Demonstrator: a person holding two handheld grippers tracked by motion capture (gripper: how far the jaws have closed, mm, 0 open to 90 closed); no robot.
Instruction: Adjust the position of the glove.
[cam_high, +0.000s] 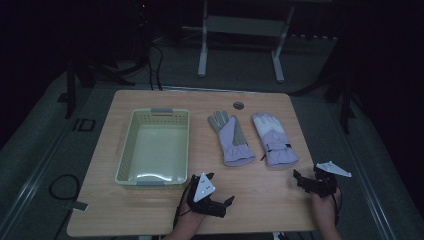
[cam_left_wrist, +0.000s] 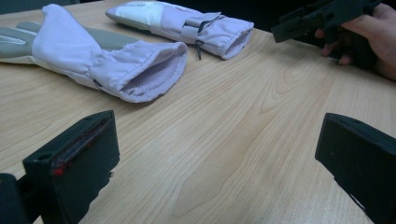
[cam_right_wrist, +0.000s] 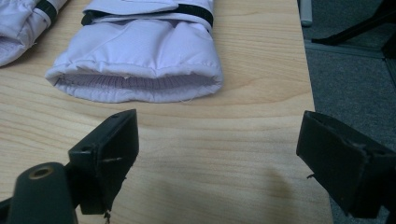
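Two lilac winter gloves lie side by side on the wooden table (cam_high: 150, 210). The left glove (cam_high: 231, 137) (cam_left_wrist: 107, 60) shows a grey palm; the right glove (cam_high: 272, 137) (cam_left_wrist: 187, 23) (cam_right_wrist: 140, 51) has a white back and a black strap. Both cuffs face the near edge. My left gripper (cam_high: 222, 192) (cam_left_wrist: 217, 140) rests low near the front edge, open and empty, facing the grey-palmed glove's cuff. My right gripper (cam_high: 306, 172) (cam_right_wrist: 219, 135) (cam_left_wrist: 322, 16) is open and empty just short of the right glove's cuff, held in a hand.
A pale green plastic basket (cam_high: 126, 145) stands empty on the table's left half. A round cable hole (cam_high: 238, 105) sits near the far edge. The table's right edge (cam_right_wrist: 308, 70) runs close beside my right gripper, with grey floor beyond. A desk frame (cam_high: 240, 30) stands behind.
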